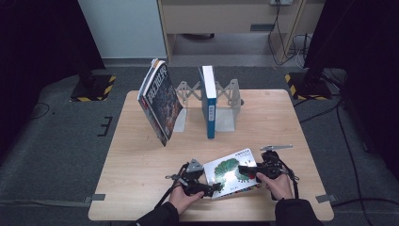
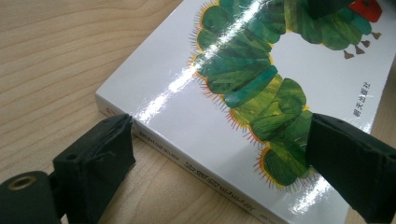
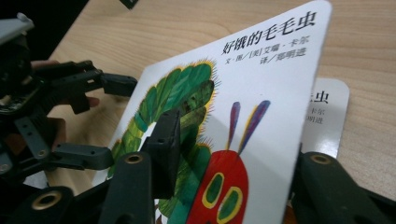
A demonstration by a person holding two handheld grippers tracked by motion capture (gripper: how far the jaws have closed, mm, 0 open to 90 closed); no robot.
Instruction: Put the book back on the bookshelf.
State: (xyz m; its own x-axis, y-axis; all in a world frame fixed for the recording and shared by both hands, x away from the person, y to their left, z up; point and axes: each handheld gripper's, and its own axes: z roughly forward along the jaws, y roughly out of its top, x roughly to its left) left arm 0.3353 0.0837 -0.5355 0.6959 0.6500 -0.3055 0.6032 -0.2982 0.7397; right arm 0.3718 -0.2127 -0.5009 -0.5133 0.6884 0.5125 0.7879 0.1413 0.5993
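A white picture book with a green caterpillar on its cover (image 1: 229,170) lies near the front edge of the table. My right gripper (image 1: 245,170) is shut on the cover's right edge, one pad (image 3: 163,140) on top and the other jaw beneath. The cover (image 3: 261,93) is tilted up, and the page under it (image 3: 327,116) shows. My left gripper (image 1: 212,187) stands open at the book's near left corner. In the left gripper view its jaws straddle that corner (image 2: 219,158): one beside the spine, the other over the glossy cover (image 2: 243,93).
At the back of the wooden table (image 1: 136,160) stands a grey metal book rack (image 1: 228,101) with a blue book (image 1: 209,101) upright in it. A dark-covered book (image 1: 160,101) leans at its left. A person's hands hold both grippers at the near edge.
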